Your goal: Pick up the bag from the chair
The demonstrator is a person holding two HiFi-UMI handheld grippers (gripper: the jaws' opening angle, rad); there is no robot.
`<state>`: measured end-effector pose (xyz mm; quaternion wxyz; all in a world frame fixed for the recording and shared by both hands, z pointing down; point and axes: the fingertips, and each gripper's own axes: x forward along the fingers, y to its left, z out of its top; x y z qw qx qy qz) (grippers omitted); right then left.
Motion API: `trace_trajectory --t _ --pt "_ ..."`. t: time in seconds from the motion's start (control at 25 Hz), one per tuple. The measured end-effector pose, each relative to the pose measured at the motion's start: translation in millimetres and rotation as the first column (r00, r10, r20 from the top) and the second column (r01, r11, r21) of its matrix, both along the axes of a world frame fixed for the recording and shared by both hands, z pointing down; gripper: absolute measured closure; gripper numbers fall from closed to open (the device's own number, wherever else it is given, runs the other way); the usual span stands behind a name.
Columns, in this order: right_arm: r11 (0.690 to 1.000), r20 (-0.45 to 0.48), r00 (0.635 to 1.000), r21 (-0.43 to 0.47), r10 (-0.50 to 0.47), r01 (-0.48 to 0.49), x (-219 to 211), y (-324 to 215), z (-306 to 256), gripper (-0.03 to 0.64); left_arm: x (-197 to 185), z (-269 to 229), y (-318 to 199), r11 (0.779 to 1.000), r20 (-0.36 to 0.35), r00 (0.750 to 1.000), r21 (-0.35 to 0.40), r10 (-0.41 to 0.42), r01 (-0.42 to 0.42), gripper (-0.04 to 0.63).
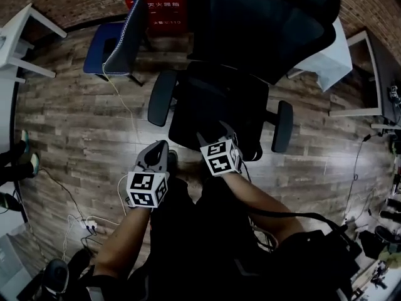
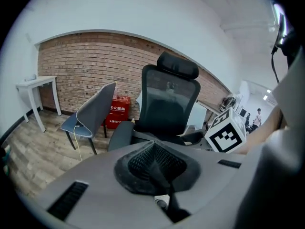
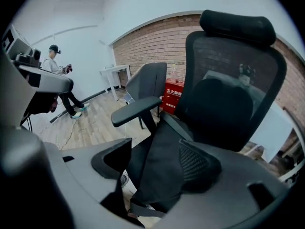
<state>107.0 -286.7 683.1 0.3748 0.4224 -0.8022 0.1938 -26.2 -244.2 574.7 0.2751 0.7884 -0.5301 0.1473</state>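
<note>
our left gripper (image 2: 153, 162), jaws together, our right gripper (image 3: 151, 165), jaws wide apart, black bag (image 3: 159, 142) between them, on the office chair (image 3: 228, 80)

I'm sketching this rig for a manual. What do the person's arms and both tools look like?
The left tool and right tool each have a grey shell, black ribbed pads and a white cube with black square markers. A black cable runs along the right forearm. Both forearms are bare; clothing is dark.
</note>
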Motion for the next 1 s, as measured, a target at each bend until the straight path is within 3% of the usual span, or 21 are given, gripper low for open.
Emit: trace_trajectory --t 0.16,0.36,0.52,0.68,0.8,1.0 --pt "0.999 -0.034 0.999 -0.026 -0.032 0.031 -0.6 -6.4 17.6 0.310 0.3 10.6 8.1 0.998 0.002 0.999 -0.021 -0.054 0.054 0.584" --pt "0.997 -0.018 0.999 -0.070 0.034 -0.035 -6.8 -12.9 46.0 0.310 -7.6 24.0 7.5 0.992 -0.019 0.994 -0.069 -0.105 0.103 0.583" --pt "0.992 -0.069 0.997 -0.116 0.032 -0.039 -15.8 -2.5 86.6 0.310 -7.9 41.4 14.5 0.995 0.012 0.999 -0.089 -0.052 0.053 0.584" --pt "0.989 -0.131 0.991 -0.145 0.022 -0.042 -24.3 2.8 123.2 0.310 -10.8 62.0 20.4 0.989 -0.009 0.999 -0.141 -0.038 0.036 0.584" --pt "0.985 -0.179 0.984 -0.163 0.021 -0.051 -24.7 4.6 146.7 0.310 -6.8 70.7 17.1 0.991 0.001 1.000 -0.134 0.008 -0.008 0.584" --pt "0.988 -0.237 0.971 -0.131 0.044 -0.077 -25.8 1.7 178.2 0.309 -16.3 90.3 22.2 0.987 0.006 1.000 -0.163 0.002 -0.001 0.584"
